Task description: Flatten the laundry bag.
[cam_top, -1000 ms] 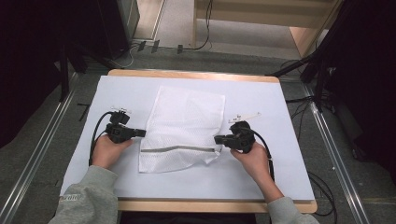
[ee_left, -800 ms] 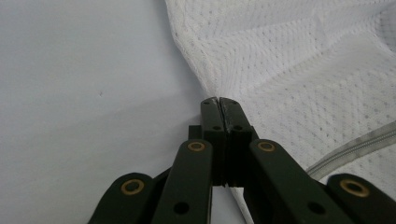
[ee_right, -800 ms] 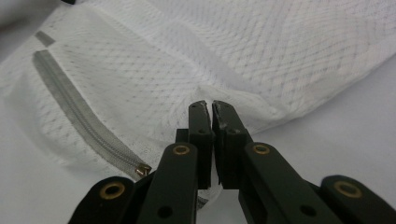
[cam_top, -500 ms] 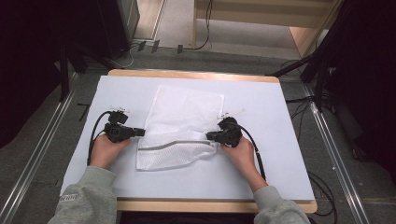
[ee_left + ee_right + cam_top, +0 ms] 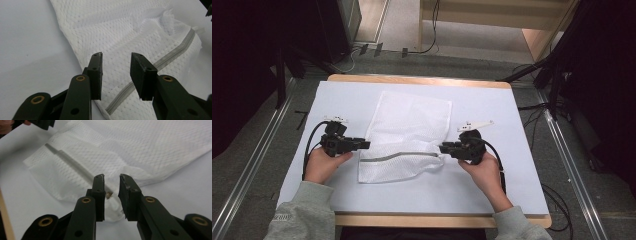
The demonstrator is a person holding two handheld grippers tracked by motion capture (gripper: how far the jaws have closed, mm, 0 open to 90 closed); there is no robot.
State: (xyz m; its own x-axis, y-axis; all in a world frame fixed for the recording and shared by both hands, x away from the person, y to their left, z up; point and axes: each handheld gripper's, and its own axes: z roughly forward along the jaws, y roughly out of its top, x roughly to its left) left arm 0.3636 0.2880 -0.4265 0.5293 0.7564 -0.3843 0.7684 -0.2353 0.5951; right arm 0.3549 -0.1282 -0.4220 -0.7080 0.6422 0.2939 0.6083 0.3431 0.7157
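White tabletop [image 5: 492,190] nearest me — my left gripper [image 5: 362,144] and right gripper [image 5: 446,147] have just been opening, nothing pinched. Between them lies the mesh bag [image 5: 409,127], zipper [image 5: 399,156] apparently shut — release done, I judge, withdrawal left.

hidden: zipper pull [image 5: 109,194] behind right fingers [image 5: 99,195] | cut off: mesh bag [image 5: 130,30] top edge

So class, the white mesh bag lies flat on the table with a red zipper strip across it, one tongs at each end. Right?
Not quite: the zipper strip is grey, not red, as the high view shows. The mesh bag, the table, the left tongs and right tongs are as you said.
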